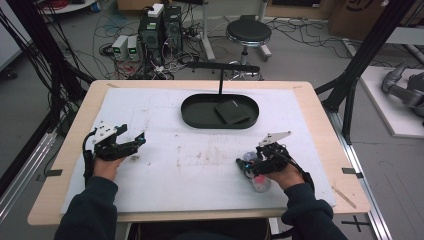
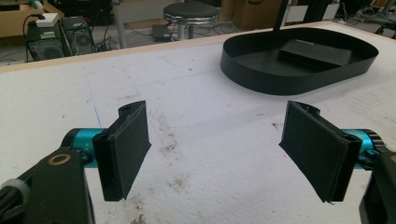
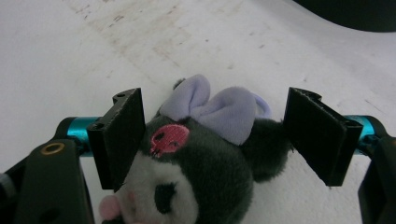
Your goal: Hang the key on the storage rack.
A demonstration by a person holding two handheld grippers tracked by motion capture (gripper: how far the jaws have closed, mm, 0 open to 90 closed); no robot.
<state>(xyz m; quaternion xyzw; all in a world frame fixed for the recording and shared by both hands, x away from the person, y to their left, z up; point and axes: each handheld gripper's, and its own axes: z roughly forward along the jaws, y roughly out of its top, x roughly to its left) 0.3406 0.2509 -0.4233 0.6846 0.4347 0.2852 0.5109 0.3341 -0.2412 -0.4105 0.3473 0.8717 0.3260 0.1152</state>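
Note:
A small plush toy [image 3: 205, 163] with a dark grey head, white face, pink skull badge and lilac bow lies on the white table mat. My right gripper [image 3: 215, 140] is open, one jaw on each side of the toy's head; its left pad [image 3: 122, 135] is close against the head and the right pad [image 3: 317, 133] stands slightly apart. From above, the toy [image 1: 260, 183] is mostly hidden under my right gripper [image 1: 245, 165] and hand. My left gripper [image 1: 140, 141] rests at the mat's left. It [image 2: 217, 154] is open with only stained mat between the jaws.
A black oval tray [image 1: 200, 122] sits at the far middle of the mat, holding a flat black block [image 1: 232, 111] and an upright T-shaped stand [image 1: 220, 80]. Its wall [image 2: 261, 77] lies ahead and right of the left gripper. Beyond the table stand a stool [image 1: 248, 32] and computers [image 1: 160, 30].

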